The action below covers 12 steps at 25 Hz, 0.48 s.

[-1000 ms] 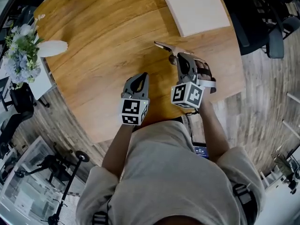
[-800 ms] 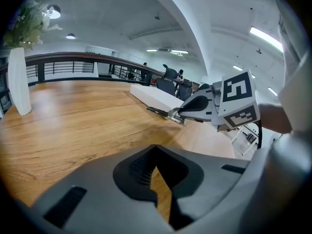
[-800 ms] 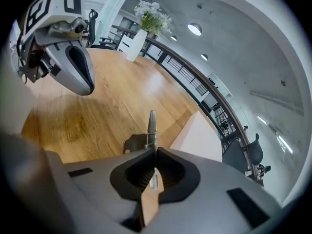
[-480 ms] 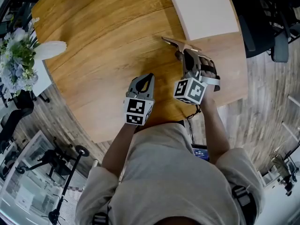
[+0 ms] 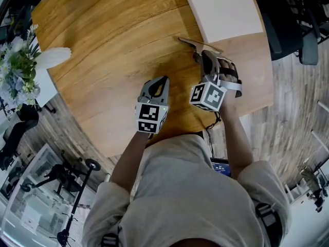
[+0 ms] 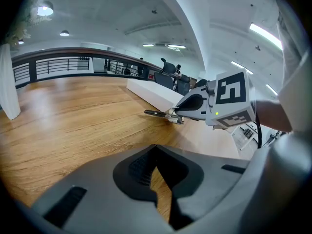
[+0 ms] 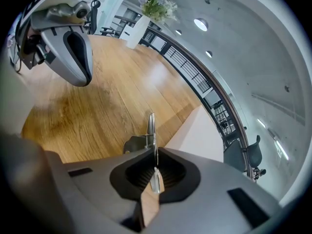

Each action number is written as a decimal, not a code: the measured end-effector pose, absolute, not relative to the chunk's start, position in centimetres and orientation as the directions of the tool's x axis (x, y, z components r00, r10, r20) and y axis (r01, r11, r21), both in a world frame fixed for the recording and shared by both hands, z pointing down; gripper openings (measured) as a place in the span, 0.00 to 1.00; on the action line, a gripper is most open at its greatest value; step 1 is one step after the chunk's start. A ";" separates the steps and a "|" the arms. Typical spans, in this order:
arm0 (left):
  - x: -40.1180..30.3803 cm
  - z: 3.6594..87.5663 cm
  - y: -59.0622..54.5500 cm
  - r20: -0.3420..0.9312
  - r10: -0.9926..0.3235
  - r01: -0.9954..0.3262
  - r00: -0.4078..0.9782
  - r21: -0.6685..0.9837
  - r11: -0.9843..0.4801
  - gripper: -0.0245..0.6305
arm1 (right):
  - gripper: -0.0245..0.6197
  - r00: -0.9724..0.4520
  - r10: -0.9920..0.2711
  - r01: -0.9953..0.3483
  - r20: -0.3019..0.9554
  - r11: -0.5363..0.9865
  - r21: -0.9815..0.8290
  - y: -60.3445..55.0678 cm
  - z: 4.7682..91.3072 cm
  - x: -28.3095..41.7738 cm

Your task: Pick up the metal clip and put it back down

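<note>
Head view: the right gripper [image 5: 202, 56] grips the metal clip [image 5: 195, 44] above the wooden table [image 5: 113, 45], close to a white slab [image 5: 221, 6]. The left gripper [image 5: 163, 81] sits apart, nearer the person.

Left gripper view: its jaws are pressed together with nothing between them. The clip seems just clear of the wood, though contact is hard to judge.

Right gripper view: the jaws are clamped almost fully together on the clip's thin metal, which sticks out ahead of them.

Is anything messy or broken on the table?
Nothing stands out. The metal clip is pinched between the fingers of the right gripper and sticks out over the wooden table. The table shows no spill or damage that I can see.
</note>
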<state>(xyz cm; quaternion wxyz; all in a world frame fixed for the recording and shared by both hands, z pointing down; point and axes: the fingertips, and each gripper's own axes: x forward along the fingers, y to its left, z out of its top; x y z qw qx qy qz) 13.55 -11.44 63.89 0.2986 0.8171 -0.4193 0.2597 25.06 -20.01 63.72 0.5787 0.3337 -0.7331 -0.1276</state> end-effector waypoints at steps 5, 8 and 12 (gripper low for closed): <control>13.4 63.9 -11.3 0.678 -0.529 -0.842 0.510 0.269 -0.468 0.07 | 0.08 -0.092 -0.633 -0.343 0.768 0.745 0.572 -20.0 64.1 25.3; 13.1 64.0 -11.3 0.685 -0.530 -0.848 0.500 0.264 -0.459 0.07 | 0.08 -0.086 -0.636 -0.344 0.767 0.741 0.577 -20.1 64.2 25.3; 12.9 64.1 -11.0 0.693 -0.530 -0.854 0.489 0.258 -0.451 0.07 | 0.08 -0.080 -0.632 -0.355 0.771 0.741 0.570 -20.0 64.6 25.4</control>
